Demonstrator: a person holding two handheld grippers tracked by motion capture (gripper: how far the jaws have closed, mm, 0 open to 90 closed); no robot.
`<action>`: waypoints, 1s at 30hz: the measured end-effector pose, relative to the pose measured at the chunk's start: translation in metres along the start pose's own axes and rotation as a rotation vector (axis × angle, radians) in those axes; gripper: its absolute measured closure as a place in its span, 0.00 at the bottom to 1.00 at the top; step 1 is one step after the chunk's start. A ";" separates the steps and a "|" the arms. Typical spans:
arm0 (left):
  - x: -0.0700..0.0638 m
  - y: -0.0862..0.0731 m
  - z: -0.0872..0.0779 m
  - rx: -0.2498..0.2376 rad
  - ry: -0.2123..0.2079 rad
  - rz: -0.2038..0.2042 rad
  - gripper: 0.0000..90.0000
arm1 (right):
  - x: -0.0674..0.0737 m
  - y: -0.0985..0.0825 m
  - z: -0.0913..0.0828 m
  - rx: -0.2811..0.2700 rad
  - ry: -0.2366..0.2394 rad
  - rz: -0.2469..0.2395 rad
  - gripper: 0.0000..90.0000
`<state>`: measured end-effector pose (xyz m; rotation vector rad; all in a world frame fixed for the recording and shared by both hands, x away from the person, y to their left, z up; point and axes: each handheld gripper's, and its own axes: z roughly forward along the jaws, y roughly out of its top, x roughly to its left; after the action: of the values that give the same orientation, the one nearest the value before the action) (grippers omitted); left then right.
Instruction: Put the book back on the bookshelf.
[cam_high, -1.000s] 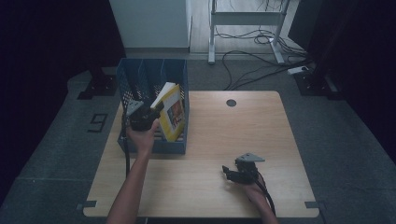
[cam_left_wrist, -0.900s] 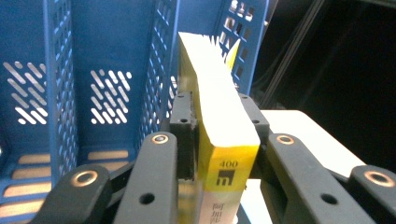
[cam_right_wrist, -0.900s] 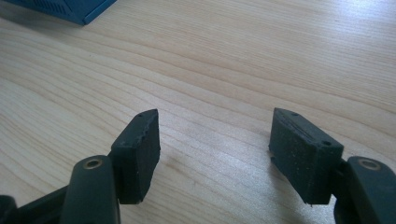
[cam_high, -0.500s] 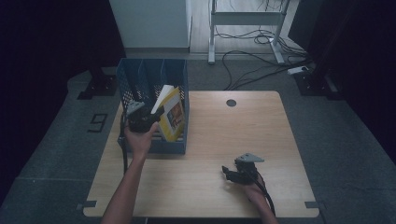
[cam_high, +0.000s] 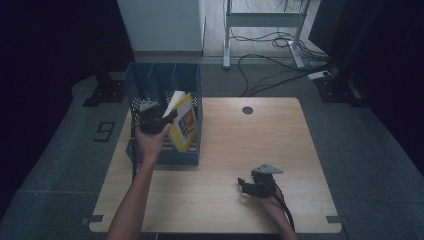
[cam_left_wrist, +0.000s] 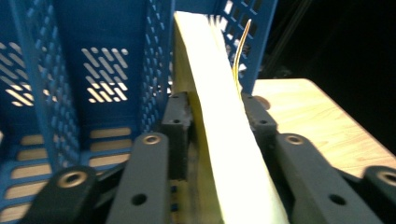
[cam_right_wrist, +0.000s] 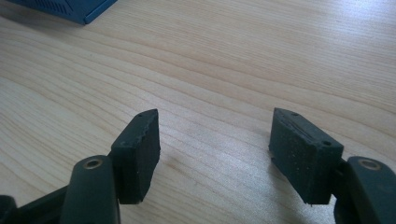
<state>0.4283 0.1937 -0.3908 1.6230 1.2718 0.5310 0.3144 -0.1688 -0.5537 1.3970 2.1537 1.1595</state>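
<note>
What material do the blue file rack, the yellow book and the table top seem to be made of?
Blue file rack: probably moulded plastic, matt, with slotted perforated walls. Yellow book: paper, with a pale page block and a thin glossy-looking cover. Table top: wood or wood-look laminate, with light grain lines and a smooth finish.

Both grippers are matte black: left gripper (cam_left_wrist: 210, 154) has screwed linkage arms, right gripper (cam_high: 256, 184) has a grey triangular plate and black cable.

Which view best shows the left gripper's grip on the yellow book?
The left gripper view: both pads clamp the yellow book edge-on inside the blue file rack. The high view shows its cover, the left gripper small. The right gripper view faces bare table.
</note>
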 end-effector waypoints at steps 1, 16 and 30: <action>-0.001 0.001 0.000 0.005 0.022 0.023 0.81 | 0.000 0.000 0.000 0.000 0.000 0.000 0.37; -0.007 0.003 0.013 -0.050 0.064 0.043 0.84 | -0.001 0.000 0.000 -0.001 0.008 0.007 0.37; -0.013 0.017 0.027 -0.088 0.095 0.043 0.84 | -0.003 0.000 0.000 -0.006 0.010 0.008 0.37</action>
<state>0.4530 0.1705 -0.3851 1.5706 1.2676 0.6886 0.3152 -0.1712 -0.5540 1.4017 2.1516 1.1776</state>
